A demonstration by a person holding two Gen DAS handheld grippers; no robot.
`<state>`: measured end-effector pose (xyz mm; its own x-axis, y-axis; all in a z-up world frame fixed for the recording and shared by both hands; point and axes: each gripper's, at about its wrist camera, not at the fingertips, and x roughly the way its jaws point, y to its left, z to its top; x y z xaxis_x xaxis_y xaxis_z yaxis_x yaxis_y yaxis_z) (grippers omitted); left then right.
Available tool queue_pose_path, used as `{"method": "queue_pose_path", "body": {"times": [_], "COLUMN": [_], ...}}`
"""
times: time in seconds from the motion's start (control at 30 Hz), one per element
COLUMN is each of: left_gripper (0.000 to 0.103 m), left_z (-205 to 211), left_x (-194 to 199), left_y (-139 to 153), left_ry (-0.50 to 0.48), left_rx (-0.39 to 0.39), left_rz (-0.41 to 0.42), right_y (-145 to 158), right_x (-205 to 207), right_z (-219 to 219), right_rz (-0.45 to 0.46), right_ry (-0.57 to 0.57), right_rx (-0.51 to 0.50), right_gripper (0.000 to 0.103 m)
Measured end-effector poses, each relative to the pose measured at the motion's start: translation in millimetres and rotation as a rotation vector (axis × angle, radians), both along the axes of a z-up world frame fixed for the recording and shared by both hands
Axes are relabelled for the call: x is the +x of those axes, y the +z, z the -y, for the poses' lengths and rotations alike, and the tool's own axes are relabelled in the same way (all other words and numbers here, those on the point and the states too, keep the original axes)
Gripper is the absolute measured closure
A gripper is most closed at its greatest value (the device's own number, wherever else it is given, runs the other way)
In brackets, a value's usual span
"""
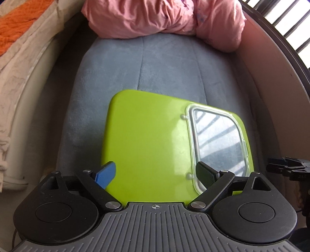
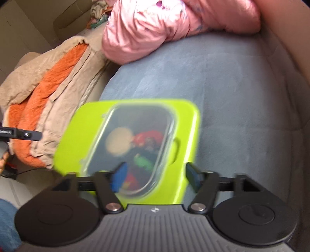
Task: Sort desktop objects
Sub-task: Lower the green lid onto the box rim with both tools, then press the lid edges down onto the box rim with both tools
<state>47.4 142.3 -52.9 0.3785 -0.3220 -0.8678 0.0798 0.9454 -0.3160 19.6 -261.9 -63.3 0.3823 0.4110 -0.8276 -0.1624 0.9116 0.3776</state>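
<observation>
Green box (image 1: pixel 147 135) on blue-grey cushion (image 1: pixel 116 73); pink bedding (image 1: pixel 164 17) behind.

blue-grey cushioned seat (image 1: pixel 155 67), pink bedding (image 1: pixel 164 17) at back, beige/orange clothes (image 2: pixel 48 83) left, barred window (image 1: pixel 286 21) right, daylight

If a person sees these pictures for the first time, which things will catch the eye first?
The bright green box with a clear window lies on the blue cushion, just ahead of both open claws. Behind it, a pink bundle sits at the cushion's far end. An orange and beige cloth is piled beside the cushion.
</observation>
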Motion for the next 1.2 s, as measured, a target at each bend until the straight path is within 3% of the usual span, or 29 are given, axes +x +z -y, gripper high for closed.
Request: {"method": "queue_pose_path", "body": {"times": [0.07,0.13,0.27,0.4,0.47,0.53,0.63,0.7,0.83,1.03,1.13,1.2], "left_gripper": [0.008,0.007,0.006,0.006,0.006,0.000,0.000,0.000,0.000,0.000,0.000,0.000], "left_z": [-27.0,-58.9,-91.1,-78.9,-61.5,-40.2,-25.6,-26.5,-23.2,-6.0,-8.7,-13.9], "left_x": [10.7,23.7,39.4,44.8,52.7,62.8,80.8,89.2,84.8,97.8,99.1,97.7], "left_y": [-17.2,-48.7,-130.2,-164.2,-165.8,-163.8,-155.1,-156.1,-160.2,-149.3,-151.3,-158.3], "left_ry": [0.060,0.099,0.106,0.027,-0.035,-0.098,-0.132,-0.106,-0.089,-0.144,-0.143,-0.155], "left_rx": [-0.039,-0.159,-0.459,-0.583,-0.544,-0.453,-0.380,-0.381,-0.409,-0.410,-0.397,-0.430], "left_rz": [0.055,0.056,-0.122,-0.186,-0.202,-0.193,-0.155,-0.157,-0.110,-0.062,-0.083,-0.121], "right_y": [-5.3,-18.7,-55.4,-95.9,-113.5,-124.2,-133.3,-135.4,-129.0,-109.0,-117.1,-128.1], "right_x": [0.5,7.7,23.0,38.2,46.9,58.0,74.4,81.8,86.1,100.1,105.9,103.1], "right_z": [6.7,23.1,47.6,67.2,71.0,61.0,39.0,29.0,25.4,36.7,38.3,37.0], "right_rz": [0.026,0.044,-0.011,-0.105,-0.146,-0.172,-0.202,-0.205,-0.160,-0.060,-0.100,-0.160], "right_ry": [-0.017,-0.069,-0.152,-0.222,-0.236,-0.201,-0.136,-0.110,-0.101,-0.093,-0.111,-0.104], "right_rx": [0.000,0.024,0.149,0.308,0.377,0.411,0.402,0.382,0.359,0.340,0.359,0.382], "right_gripper": [0.031,0.031,0.031,0.031,0.031,0.031,0.017,0.012,0.012,0.011,0.011,0.011]}}
